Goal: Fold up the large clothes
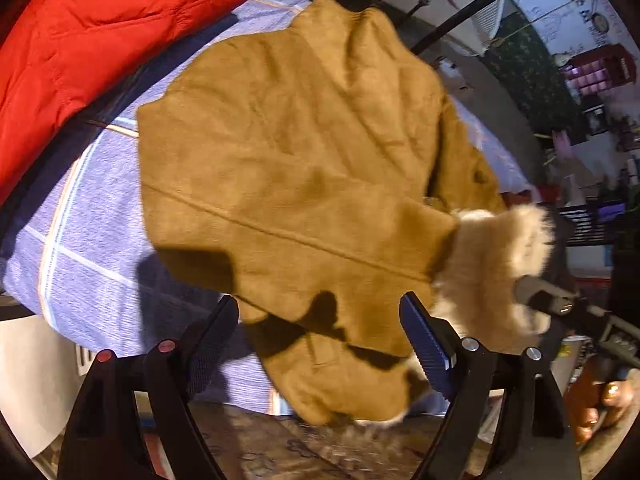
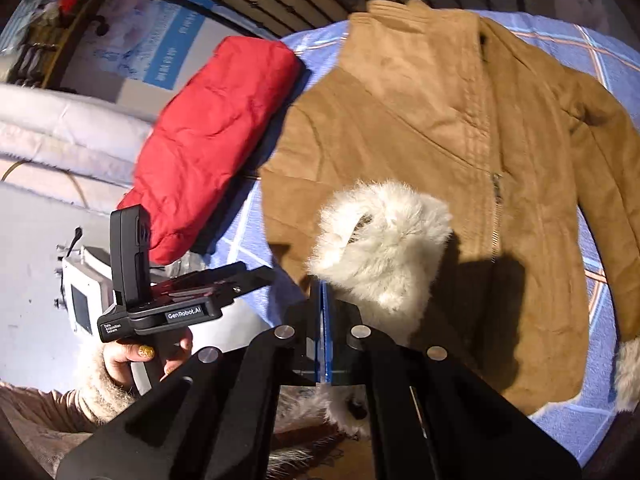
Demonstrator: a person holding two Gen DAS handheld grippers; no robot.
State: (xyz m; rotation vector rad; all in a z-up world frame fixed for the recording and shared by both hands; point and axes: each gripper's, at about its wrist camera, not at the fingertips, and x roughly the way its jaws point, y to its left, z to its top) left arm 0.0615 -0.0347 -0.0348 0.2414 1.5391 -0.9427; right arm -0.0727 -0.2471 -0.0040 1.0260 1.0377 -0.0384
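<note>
Right gripper (image 2: 325, 320) is clenched on the fur cuff (image 2: 380, 240) of the tan jacket (image 2: 420, 120), and I've got that sleeve lifted over the chest. Left gripper (image 1: 320, 344) hangs released, jaws wide apart, just above the jacket's near edge. The jacket lies front-up on the blue checked bedspread (image 2: 600, 60), zipper showing, far sleeve out flat to the side. Beside it sits a red jacket (image 2: 216, 136), already bundled up. My read: we're early, one sleeve going across, the other sleeve and the body folds all to come.
</note>
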